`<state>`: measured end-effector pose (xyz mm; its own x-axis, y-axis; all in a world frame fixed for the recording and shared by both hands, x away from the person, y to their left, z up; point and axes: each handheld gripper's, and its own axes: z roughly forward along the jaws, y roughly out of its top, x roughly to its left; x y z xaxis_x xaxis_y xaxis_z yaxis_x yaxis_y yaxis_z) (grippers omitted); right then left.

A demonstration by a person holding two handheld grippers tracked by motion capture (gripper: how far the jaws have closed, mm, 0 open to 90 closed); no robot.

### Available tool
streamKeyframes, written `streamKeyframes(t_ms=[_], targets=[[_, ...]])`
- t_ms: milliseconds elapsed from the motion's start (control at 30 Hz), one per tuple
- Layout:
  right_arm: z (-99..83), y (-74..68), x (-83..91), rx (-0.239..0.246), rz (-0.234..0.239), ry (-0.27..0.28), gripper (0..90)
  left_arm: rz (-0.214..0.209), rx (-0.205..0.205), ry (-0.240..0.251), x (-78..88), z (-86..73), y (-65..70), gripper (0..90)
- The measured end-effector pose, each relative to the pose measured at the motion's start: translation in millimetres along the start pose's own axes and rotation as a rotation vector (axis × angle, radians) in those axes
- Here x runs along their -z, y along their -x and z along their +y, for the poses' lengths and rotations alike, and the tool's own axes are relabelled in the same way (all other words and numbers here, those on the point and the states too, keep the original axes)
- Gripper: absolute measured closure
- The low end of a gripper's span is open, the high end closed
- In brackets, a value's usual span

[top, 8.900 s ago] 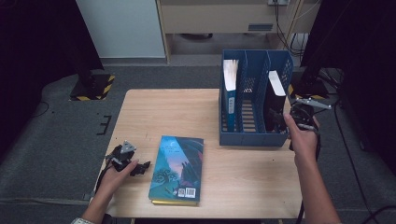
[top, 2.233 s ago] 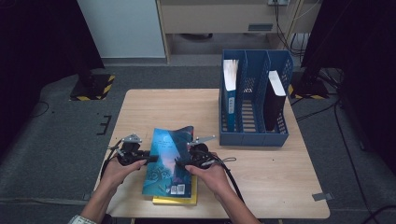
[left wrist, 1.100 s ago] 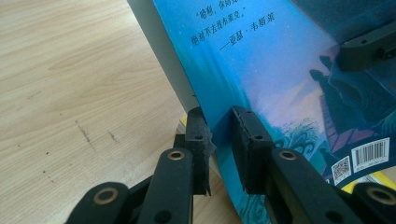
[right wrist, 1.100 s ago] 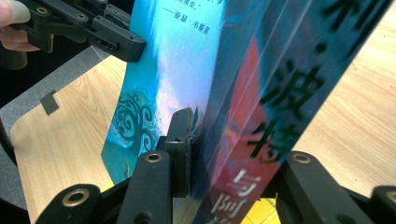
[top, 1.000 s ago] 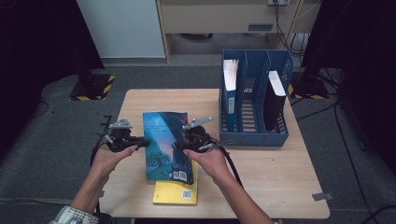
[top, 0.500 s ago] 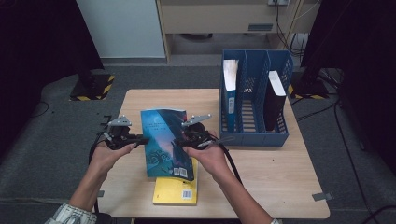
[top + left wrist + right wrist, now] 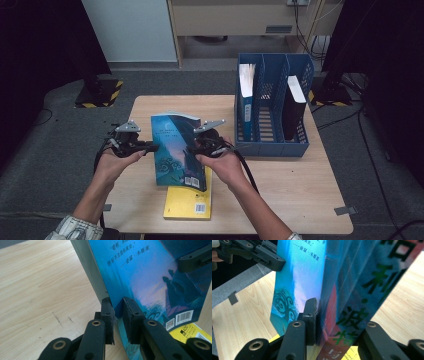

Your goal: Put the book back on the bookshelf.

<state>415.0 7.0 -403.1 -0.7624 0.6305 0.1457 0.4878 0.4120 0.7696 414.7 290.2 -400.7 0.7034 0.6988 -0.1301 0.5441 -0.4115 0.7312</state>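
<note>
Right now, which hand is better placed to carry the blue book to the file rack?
Probably the right gripper: it clamps the blue book at its spine, on the side nearest the blue file rack. The left gripper pinches only the far cover edge.

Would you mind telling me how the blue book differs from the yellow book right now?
The blue book is lifted off the table and stands nearly upright, while the yellow book lies flat on it. The blue book is clamped by the left gripper and the right gripper; nothing holds the yellow book. The blue book has a dark illustrated cover, the yellow book a plain one. Both show a barcode.
</note>
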Motion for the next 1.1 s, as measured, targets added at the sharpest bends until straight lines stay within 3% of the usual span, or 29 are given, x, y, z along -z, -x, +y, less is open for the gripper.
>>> streamKeyframes(t_ms=[167,333,700,1100], targets=[[7.7,2.6,0.3,0.007,-0.024,0.027,70.6,0.035,-0.018,0.026,2.8,12.2,-3.4,79.6],[10.1,7.8,-4.4,0.025,-0.05,0.023,70.4,0.042,-0.015,0.027,-1.0,17.0,-6.8,80.0],[8.3,4.1,-1.0,0.054,-0.057,0.035,67.6,0.041,-0.04,0.012,4.7,15.1,-0.7,80.1],[20.1,3.0,8.1,0.068,-0.052,0.066,67.5,0.038,-0.053,0.011,6.9,14.8,2.6,80.2]])
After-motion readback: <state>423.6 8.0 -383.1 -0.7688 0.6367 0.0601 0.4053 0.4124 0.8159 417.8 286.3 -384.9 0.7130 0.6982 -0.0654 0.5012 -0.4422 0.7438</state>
